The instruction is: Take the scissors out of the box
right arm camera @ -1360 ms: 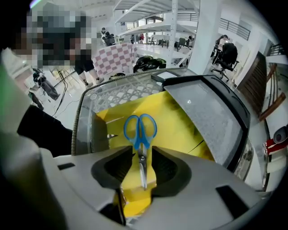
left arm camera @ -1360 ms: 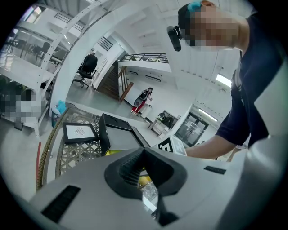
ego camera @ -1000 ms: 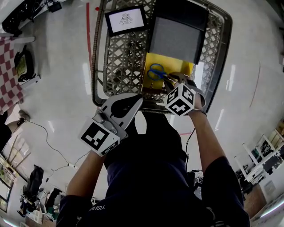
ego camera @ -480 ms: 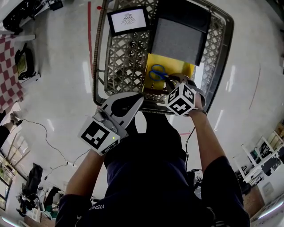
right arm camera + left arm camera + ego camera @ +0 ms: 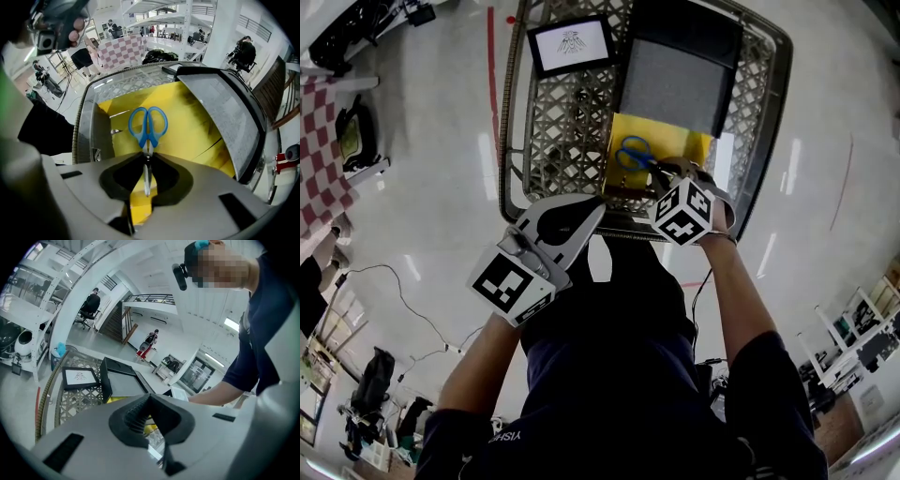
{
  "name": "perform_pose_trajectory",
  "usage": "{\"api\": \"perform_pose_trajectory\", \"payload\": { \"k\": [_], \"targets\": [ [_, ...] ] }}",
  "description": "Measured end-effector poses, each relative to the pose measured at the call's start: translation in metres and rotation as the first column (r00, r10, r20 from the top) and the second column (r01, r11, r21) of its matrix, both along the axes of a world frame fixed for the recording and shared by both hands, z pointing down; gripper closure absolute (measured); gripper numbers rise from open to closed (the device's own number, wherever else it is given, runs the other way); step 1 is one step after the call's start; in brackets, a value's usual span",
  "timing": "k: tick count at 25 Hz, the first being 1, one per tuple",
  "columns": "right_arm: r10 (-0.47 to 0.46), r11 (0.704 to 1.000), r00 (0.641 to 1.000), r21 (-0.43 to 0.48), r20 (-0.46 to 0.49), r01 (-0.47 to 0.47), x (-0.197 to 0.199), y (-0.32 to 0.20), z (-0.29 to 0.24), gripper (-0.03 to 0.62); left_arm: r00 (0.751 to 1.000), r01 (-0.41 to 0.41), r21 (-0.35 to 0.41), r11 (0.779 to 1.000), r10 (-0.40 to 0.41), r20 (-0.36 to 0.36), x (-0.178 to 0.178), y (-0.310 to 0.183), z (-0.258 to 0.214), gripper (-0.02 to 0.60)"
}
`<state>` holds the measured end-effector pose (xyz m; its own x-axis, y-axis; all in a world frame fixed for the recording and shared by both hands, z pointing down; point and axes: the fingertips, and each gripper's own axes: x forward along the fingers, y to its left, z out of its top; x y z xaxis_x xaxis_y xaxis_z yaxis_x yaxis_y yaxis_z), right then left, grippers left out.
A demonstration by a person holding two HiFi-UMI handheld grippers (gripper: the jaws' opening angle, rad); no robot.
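Yellow box [image 5: 197, 122] holds scissors [image 5: 148, 125], handles away, blades clamped in right tongs [image 5: 146, 158].

Bright even overhead light, streaked glare on the floor [image 5: 441, 216], strong fisheye bending at edges, foreground perhaps soft

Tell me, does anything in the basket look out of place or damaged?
Nothing stands out. The scissors lie in the open yellow box, blades between the shut right tongs; the left tongs are shut and empty.

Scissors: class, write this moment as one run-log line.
scissors: inside yellow box | right gripper: shut on scissors blades | left gripper: shut, empty | status: not yet out
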<state>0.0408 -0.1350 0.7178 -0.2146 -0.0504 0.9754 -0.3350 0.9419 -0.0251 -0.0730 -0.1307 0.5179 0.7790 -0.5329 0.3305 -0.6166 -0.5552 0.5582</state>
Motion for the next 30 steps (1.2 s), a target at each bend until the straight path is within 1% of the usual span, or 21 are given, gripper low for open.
{"api": "perform_pose_trajectory", "payload": {
  "k": [4, 13, 20, 30],
  "targets": [
    [0.033, 0.999, 0.999, 0.01, 0.028, -0.033, 0.0, -0.001, -0.008, 0.519, 1.0, -0.012, 0.005, 1.0, 0.012, 0.01, 0.001, 0.001, -0.003, 0.558],
    [0.093, 0.993, 0.99, 0.068, 0.107, -0.101, 0.0, -0.011, -0.049, 0.519, 0.999, -0.034, 0.065, 0.997, 0.032, 0.032, 0.006, -0.007, -0.027, 0.558],
    [0.121, 0.98, 0.979, 0.138, 0.163, -0.144, 0.0, -0.022, -0.09, 0.519, 0.997, -0.058, 0.115, 0.992, 0.052, 0.051, 0.011, -0.013, -0.053, 0.558],
    [0.152, 0.959, 0.965, 0.203, 0.212, -0.196, 0.006, -0.029, -0.14, 0.519, 0.994, -0.087, 0.176, 0.98, 0.075, 0.074, 0.018, -0.021, -0.089, 0.558]
  ]
}}
